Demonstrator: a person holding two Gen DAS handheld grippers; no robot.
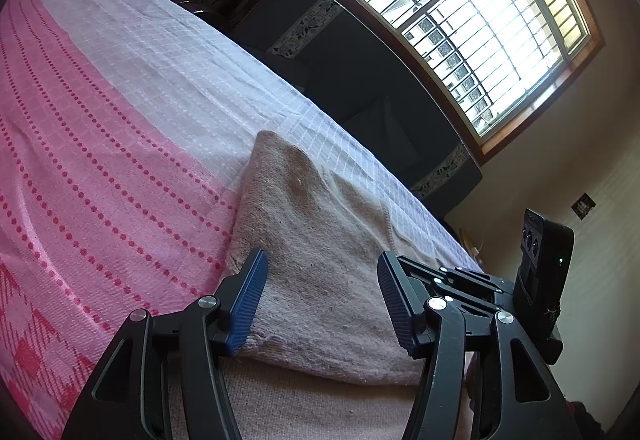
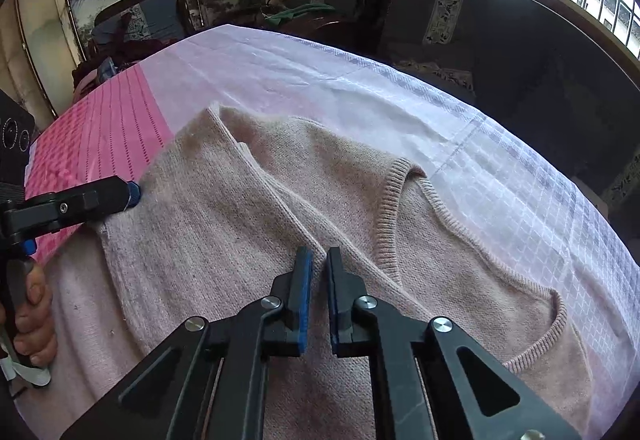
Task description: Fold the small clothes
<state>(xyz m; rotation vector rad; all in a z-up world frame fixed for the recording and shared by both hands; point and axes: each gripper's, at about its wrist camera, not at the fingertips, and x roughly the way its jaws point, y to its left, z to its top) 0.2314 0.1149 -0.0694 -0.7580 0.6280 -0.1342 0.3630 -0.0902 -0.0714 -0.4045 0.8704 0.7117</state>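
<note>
Beige knit sweater lies on my pink tablecloth. Right gripper jaws are clenched on a sweater fold; left gripper jaws hang released above it.

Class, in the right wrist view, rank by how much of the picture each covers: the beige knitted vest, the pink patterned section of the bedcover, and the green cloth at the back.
1. Beige knitted vest
2. Pink patterned section
3. Green cloth, though farthest, so nearness skews this.
</note>
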